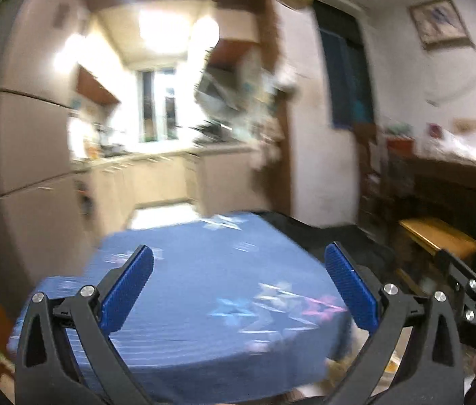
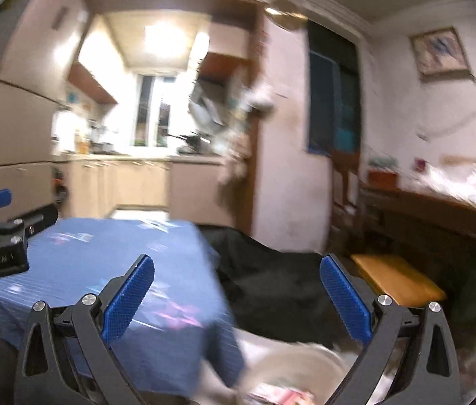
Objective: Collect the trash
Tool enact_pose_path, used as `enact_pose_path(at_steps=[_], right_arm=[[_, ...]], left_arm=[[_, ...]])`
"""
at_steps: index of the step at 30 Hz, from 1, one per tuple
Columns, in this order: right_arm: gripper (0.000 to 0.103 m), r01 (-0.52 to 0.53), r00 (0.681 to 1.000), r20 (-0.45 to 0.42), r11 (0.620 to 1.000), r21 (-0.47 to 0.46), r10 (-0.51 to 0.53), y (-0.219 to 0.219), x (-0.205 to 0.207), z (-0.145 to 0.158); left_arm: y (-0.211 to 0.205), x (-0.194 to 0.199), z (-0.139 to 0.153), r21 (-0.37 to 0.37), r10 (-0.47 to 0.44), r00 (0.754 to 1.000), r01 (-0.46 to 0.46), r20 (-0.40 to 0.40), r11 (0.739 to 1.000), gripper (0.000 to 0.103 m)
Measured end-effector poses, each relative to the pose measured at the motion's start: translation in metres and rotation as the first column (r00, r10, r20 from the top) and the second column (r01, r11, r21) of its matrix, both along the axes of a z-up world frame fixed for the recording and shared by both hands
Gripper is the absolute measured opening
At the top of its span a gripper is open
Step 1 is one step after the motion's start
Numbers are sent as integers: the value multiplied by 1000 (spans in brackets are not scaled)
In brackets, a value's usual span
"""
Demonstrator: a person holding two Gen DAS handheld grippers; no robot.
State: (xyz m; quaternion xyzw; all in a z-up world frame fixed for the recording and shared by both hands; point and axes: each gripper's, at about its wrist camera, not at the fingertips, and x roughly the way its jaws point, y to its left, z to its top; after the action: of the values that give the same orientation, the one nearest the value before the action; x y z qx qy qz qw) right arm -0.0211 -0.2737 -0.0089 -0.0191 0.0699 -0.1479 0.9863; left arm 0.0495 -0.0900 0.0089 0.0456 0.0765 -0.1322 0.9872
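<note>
Blue tablecloth (image 1: 204,270) below both wide, empty hand-held grippers (image 1: 238,287) (image 2: 238,290); only right view shows black bag (image 2: 271,276).

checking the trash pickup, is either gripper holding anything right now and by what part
Nothing is held. The left gripper and the right gripper both stand wide open, with only the blue tablecloth behind them.

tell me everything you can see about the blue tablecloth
The blue tablecloth covers a table completely and hangs over its edges, hiding the top and legs. It looks like soft woven fabric, mid blue with faint fine stripes and scattered pale blue, white and pink star-like shapes. Motion blur hides finer detail. It lies fairly flat on top, and nothing can be made out standing on it. It stands in front of the kitchen doorway, with something black just past its right edge. Neither gripper touches it; both views look over it between open fingers.
</note>
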Motion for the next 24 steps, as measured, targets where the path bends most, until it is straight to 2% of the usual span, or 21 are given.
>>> enact_pose_path(at_steps=[2,6,11,16,24], right_arm=[[98,-104,994,20,994,25,103,30,9,12],[98,-227,973,41,974,14,226,84,22,31],[98,-298,954,35,954,13,298,137,13,41],[98,-292,956,30,957,-6,292,163,-5,40],[98,-239,970,-48,971,17,239,160,-3,24]], left_arm=[[28,-7,8,6,99,994,-100,45,995,98],[74,-31,23,-1,262,957,-264,122,965,98],[114,-53,33,-62,379,922,-375,82,925,98],[130,-50,26,-65,400,916,-398,27,915,98],[121,-48,7,-15,390,921,-390,-7,921,98]])
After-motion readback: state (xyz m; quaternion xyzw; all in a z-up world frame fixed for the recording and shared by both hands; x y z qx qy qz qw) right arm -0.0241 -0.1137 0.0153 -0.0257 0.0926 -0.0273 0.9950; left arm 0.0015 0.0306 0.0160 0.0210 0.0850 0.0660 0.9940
